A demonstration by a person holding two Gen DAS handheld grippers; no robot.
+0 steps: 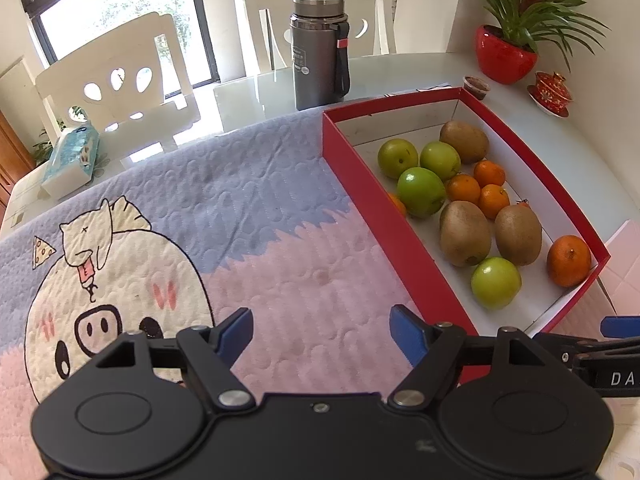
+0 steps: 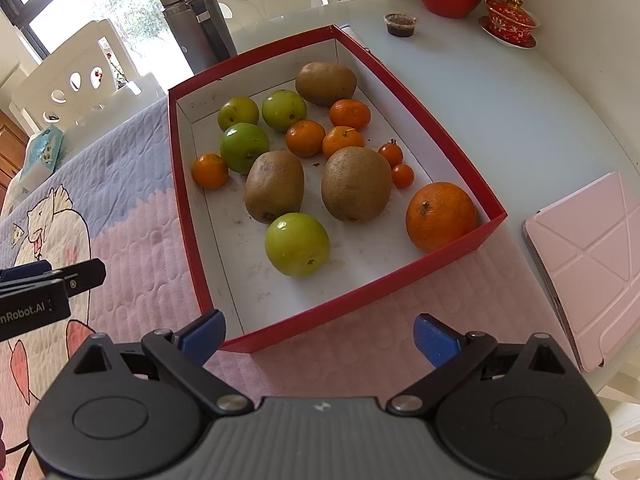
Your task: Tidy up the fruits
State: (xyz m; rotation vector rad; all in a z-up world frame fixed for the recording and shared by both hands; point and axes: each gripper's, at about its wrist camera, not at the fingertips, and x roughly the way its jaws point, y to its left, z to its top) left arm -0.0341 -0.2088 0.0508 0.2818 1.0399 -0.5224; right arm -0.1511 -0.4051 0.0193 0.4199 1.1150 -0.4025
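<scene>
The left gripper hangs over the piggy mat, jaws wide and empty. The red box of fruit sits at its two o'clock, long side running toward twelve. The right gripper gapes wide, empty, at the box's near corner

Left gripper and right gripper both gape empty, angled downward just short of the red box.

Bright window daylight, fisheye-warped edges
</scene>
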